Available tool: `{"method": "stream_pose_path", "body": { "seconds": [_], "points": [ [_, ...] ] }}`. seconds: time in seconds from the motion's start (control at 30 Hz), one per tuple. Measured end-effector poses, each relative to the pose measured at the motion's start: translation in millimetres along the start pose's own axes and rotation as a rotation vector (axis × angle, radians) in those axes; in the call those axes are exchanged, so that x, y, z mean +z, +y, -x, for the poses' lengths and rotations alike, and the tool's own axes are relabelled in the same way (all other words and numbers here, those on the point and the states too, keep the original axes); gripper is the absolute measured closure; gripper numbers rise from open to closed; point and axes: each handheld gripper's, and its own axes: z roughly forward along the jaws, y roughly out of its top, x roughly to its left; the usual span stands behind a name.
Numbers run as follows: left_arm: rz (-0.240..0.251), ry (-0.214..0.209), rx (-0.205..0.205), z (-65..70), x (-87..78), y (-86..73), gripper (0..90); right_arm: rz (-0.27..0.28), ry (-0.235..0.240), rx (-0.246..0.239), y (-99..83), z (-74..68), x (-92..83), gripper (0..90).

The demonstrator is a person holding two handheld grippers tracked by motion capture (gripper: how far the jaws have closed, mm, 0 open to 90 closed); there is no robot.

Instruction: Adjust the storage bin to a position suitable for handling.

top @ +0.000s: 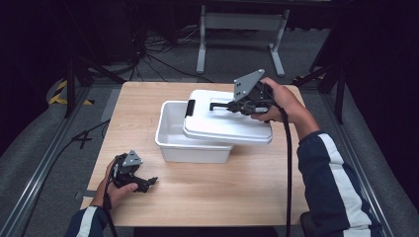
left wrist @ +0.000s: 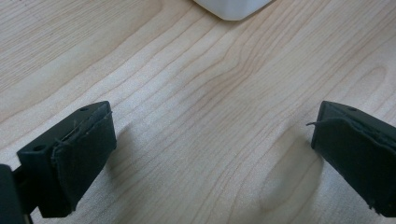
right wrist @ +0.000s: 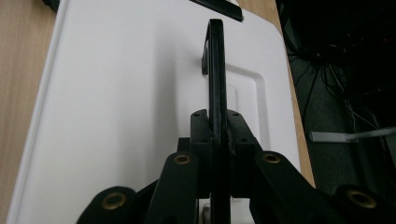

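Lid (top: 225, 121) sits askew over the box (top: 184, 140), carried by its black handle (right wrist: 215, 70) in the clenched right gripper (top: 232, 105). Left gripper (left wrist: 210, 154) rests released on the table (top: 237, 187). Risk: thin handle pivots, lid swings, catches the rim, shoves the unbraced box.

The person wears dark navy sleeves (top: 341, 197), each with a broad white stripe running along the arm. Each hand carries a black claw. The left claw (top: 146, 183) has a small grey 3-cornered plate on top, and its 2 jaws end in blocky black pads (left wrist: 84, 149) wrapped in worn, wrinkled rubber, with small screw holes in the blocks. The right claw (top: 228, 105) bears a larger grey 3-cornered plate (top: 247, 84) dotted with holes, and a thick black cable (top: 288, 163) trails from it beside the sleeve. In the right gripper view its black link arms show brass-coloured pivot rings (right wrist: 182, 159).
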Motion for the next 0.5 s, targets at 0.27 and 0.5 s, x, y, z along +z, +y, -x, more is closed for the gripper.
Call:
{"method": "stream_pose_path", "body": {
  "seconds": [0.27, 0.5],
  "points": [
    [0.000, 0.000, -0.002, 0.1, 0.0, 0.0, 0.4, 0.008, -0.024, 0.023, -21.3, -3.0, -15.5, 84.2],
    [0.001, 0.001, -0.001, 0.0, 0.0, -0.1, 0.4, 0.005, -0.043, 0.047, -40.1, -4.3, -28.8, 84.3]
  ]
}}
